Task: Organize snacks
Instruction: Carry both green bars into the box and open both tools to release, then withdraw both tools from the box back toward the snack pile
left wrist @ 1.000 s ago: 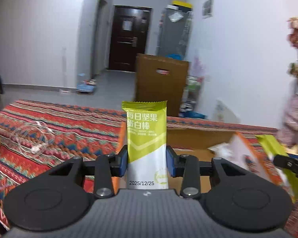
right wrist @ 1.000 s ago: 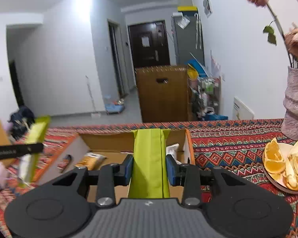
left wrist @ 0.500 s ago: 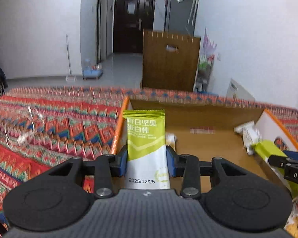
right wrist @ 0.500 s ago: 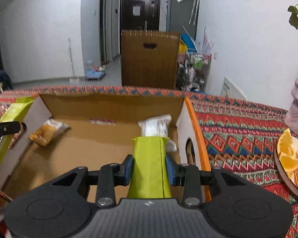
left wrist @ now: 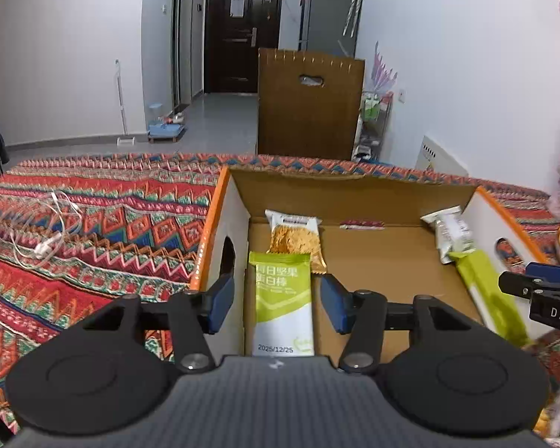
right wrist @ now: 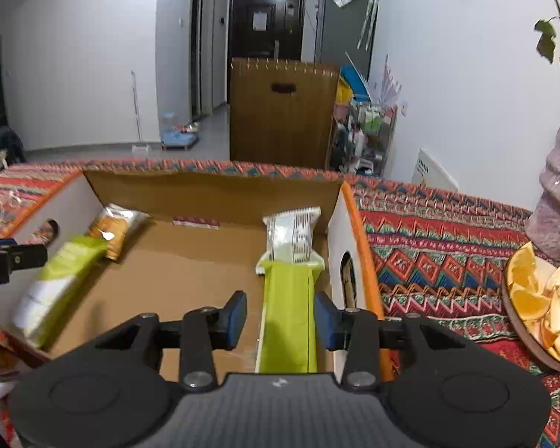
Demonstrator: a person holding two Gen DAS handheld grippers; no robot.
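Left wrist: jaws just opened around green bar [left wrist: 282, 298].

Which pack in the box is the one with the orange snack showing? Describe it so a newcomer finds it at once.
Start at the open cardboard box on the patterned cloth. Go to its far corner beside the white wall with the oval handhold. The orange snack pack lies flat there, just beyond the green bar between the left gripper's open jaws. It alone shows orange-brown contents under a white top; the others are green or white.
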